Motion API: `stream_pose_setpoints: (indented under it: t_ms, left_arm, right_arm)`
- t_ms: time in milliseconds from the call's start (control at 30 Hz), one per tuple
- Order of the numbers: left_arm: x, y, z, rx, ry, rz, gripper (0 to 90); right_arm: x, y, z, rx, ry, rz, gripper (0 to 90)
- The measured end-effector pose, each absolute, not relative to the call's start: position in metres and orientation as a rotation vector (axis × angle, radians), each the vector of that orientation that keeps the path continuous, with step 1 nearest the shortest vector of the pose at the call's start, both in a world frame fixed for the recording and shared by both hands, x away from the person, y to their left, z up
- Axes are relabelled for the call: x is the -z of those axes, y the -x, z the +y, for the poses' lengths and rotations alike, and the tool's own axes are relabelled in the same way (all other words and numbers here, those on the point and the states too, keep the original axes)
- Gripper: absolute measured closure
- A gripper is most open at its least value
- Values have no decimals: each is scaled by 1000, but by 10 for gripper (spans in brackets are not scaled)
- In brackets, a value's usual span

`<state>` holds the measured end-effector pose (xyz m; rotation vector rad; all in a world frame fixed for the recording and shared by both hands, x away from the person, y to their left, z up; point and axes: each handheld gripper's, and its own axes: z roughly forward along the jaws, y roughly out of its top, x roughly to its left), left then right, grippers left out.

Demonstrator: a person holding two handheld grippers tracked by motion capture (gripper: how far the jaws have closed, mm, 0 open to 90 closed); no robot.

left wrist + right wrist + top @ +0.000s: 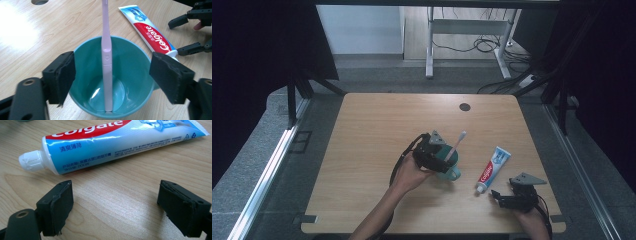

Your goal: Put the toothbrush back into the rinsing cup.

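Above the teal cup (pixel 112 82), the left gripper (pixel 111 77) angles down, jaws spread (pink toothbrush (pixel 107 57) unheld).

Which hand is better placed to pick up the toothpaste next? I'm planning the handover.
Right. The right tongs stand open just short of the toothpaste tube, nothing between them. The left tongs flank the teal cup holding the toothbrush.

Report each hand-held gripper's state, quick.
Left hand-held gripper: open, jaws either side of the teal cup, holding nothing.
Right hand-held gripper: open, empty, near the toothpaste tube.
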<state>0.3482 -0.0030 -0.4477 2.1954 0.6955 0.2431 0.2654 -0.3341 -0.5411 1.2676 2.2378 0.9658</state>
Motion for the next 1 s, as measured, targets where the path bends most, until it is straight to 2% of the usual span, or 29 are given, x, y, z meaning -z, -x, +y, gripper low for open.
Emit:
stream_pose_setpoints:
  t_ms: [133,733,1000]
  left_arm:
    - [446,-348,0,-246,-2193,702,168]
    - [438,-339,26,-250,-2158,721,132]
    - [441,-333,38,-255,-2162,732,79]
  right_arm:
    - [541,-265,-334,-966,-1268,2238,131]
    - [541,-265,-334,-966,-1266,2238,131]
    - [541,-265,-334,-965,-1266,2238,131]
